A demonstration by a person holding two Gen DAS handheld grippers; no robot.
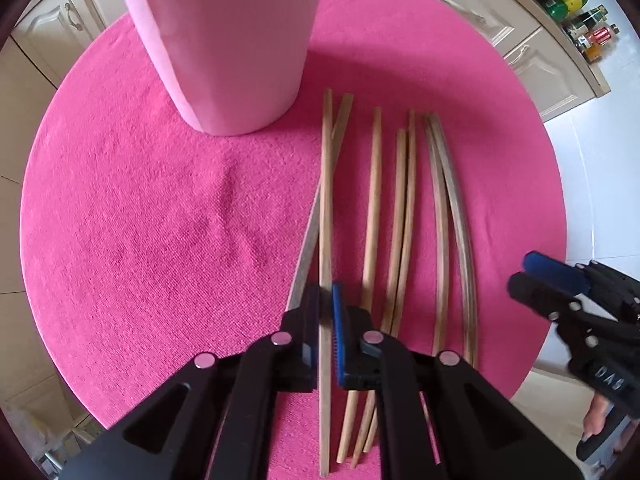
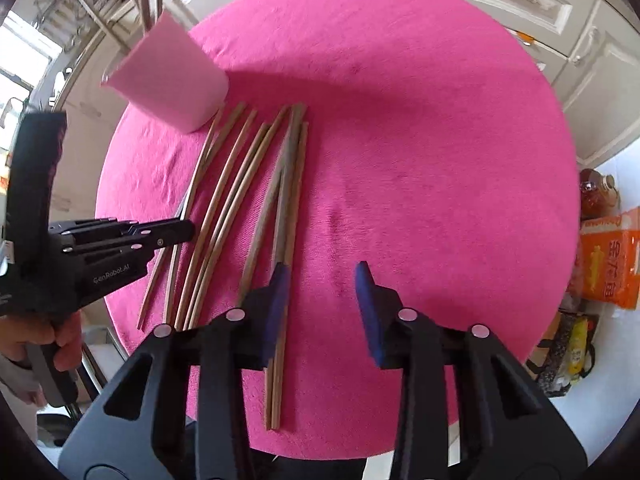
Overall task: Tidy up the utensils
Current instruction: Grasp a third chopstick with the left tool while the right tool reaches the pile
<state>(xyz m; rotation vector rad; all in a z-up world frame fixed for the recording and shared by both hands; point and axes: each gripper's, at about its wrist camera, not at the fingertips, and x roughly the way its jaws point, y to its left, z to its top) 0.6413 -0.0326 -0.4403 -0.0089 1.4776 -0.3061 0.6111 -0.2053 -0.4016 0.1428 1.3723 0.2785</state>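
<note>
Both grippers point steeply down at a round table under a pink cloth (image 1: 160, 208). The left gripper (image 1: 326, 320) has its jaws pressed together on a single wooden chopstick (image 1: 326, 208), the leftmost of the chopsticks (image 1: 404, 216) lying side by side to the right of the pink cup (image 1: 236, 44). The pinched stick passes straight between the blue pads and runs on toward the cup's base. The right gripper (image 2: 322, 304) hangs with its jaws spread and nothing pinched: its left finger stands over the rightmost pair of chopsticks (image 2: 288, 200), its right finger over bare cloth.

The left wrist view shows the pinch close up; the right gripper (image 1: 552, 276) appears there only at the frame's edge, well right of the cup. The right wrist view shows the left gripper (image 2: 176, 232) from the side, with a hand (image 2: 44, 340) around its handle, and the cup (image 2: 168, 80) leaning away at the table's far left.

Cream cabinet doors (image 2: 520, 4) ring the table beyond the cup; bottles (image 1: 576, 4) crowd a counter, and an orange box (image 2: 612, 260) sits on the floor. Nothing stands between either gripper and the sticks.
</note>
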